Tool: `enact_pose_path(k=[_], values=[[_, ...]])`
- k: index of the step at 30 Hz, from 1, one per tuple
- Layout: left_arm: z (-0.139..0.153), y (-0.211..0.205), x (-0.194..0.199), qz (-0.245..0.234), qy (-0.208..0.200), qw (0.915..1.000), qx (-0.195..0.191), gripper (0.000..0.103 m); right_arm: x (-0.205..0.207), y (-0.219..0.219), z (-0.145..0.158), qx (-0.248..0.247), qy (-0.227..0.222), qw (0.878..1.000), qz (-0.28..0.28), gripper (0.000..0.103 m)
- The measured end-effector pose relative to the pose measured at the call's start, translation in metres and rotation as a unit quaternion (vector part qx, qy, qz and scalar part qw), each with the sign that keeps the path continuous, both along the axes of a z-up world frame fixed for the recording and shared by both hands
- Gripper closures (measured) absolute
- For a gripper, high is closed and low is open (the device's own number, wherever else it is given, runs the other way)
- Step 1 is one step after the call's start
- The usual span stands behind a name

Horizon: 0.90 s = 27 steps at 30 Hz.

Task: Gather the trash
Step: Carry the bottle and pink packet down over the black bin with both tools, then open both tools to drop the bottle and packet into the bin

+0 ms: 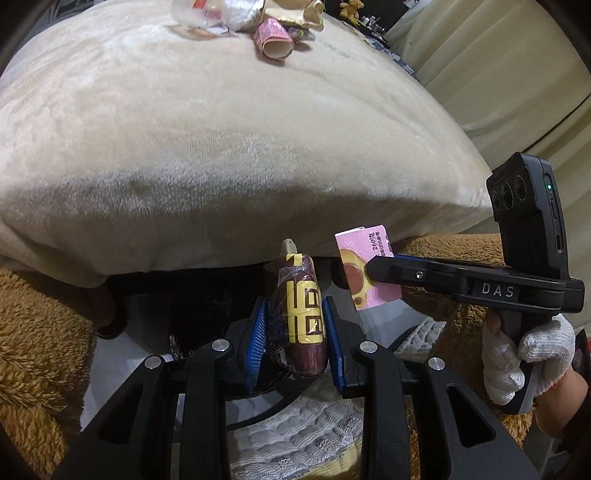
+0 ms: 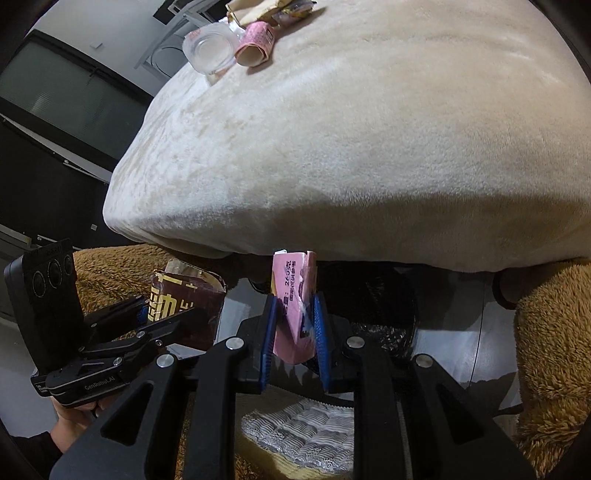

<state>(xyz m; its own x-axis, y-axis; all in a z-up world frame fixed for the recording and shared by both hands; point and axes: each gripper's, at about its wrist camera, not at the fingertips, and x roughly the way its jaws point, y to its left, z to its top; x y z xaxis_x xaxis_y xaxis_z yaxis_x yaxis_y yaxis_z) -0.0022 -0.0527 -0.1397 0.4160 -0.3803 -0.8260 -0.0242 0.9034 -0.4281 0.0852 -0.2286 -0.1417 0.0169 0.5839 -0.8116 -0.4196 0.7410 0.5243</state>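
My left gripper (image 1: pixel 293 310) is shut on a maroon snack wrapper (image 1: pixel 303 332) with yellow characters, which stands upright between the blue pads. My right gripper (image 2: pixel 295 301) is shut on a crumpled pink packet (image 2: pixel 291 332) with printed text. Each view shows the other gripper too. The right gripper (image 1: pixel 369 269) comes in from the right with the pink packet (image 1: pixel 364 273). The left gripper (image 2: pixel 147 306) comes in from the left with the maroon wrapper (image 2: pixel 184 295). Both hang just off the near edge of a cream blanket (image 1: pixel 221 147), over a dark round opening (image 2: pixel 369 295).
More litter lies at the blanket's far end: a clear plastic cup (image 2: pixel 210 48), a rolled pink wrapper (image 1: pixel 275 38) and beige packaging (image 1: pixel 295 11). Brown fuzzy fabric (image 2: pixel 554 350) flanks the dark opening. Quilted grey-white cloth (image 1: pixel 295 435) lies below. A gloved hand (image 1: pixel 517 362) holds the right gripper.
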Motion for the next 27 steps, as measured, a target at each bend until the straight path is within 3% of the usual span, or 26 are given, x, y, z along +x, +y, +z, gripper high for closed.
enact_pose_path(k=[12,27], values=[[-0.030,-0.003,0.011,-0.002,0.070,0.9975,-0.007,0.075,0.004,0.014,-0.035,-0.050,0.060,0.997,0.013,0.081],[-0.037,-0.004,0.010,-0.005,0.088,0.9961,0.000,0.074,0.010,0.023,-0.046,-0.057,0.081,0.995,0.017,0.081]])
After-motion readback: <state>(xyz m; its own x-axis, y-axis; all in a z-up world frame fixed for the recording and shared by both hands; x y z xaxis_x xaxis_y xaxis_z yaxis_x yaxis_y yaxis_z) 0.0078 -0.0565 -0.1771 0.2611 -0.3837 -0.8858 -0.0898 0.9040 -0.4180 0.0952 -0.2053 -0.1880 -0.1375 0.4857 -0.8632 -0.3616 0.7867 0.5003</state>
